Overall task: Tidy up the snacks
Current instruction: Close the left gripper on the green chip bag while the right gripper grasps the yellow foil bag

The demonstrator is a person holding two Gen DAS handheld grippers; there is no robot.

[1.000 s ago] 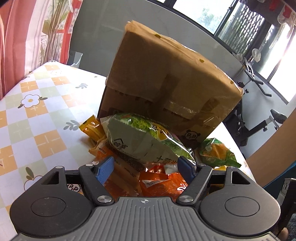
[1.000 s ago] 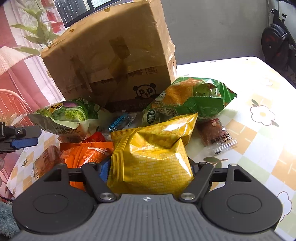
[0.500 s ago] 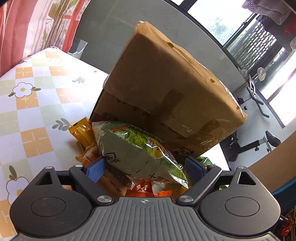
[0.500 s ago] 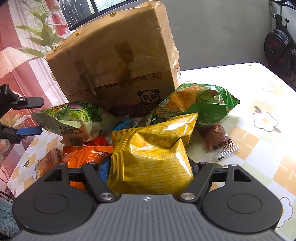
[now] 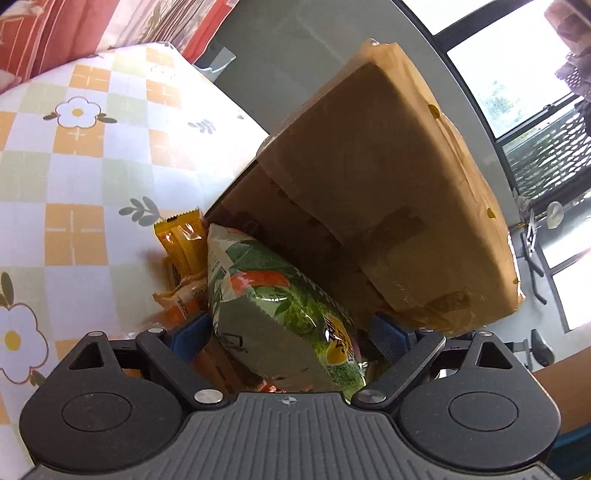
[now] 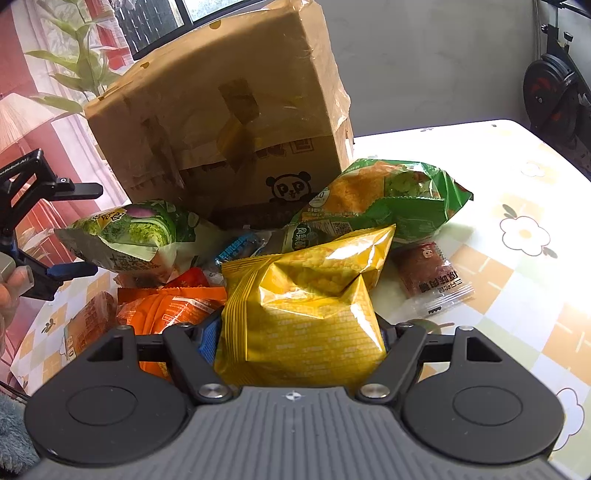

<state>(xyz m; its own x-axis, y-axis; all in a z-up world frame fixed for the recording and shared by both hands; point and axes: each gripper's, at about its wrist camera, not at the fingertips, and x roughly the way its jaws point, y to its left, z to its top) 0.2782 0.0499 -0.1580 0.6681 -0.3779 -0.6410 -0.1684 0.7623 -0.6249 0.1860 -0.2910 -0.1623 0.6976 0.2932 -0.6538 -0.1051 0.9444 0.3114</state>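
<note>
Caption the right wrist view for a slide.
Right claw shut on yellow bag; snacks piled before a cardboard box.

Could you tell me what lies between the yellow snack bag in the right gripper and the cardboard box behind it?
The right wrist view shows a small blue wrapped snack and the lower edge of a green snack bag.

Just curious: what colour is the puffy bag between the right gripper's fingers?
Shiny yellow bag, clearest in the right wrist view.

A lived-in home room is showing here: a floral checked tablecloth point(image 6: 524, 236) is covering the table, red striped curtains point(image 5: 55, 33) are hanging at the far left, and an exercise bike point(image 6: 554, 92) is standing far right by big windows point(image 5: 517, 59).
</note>
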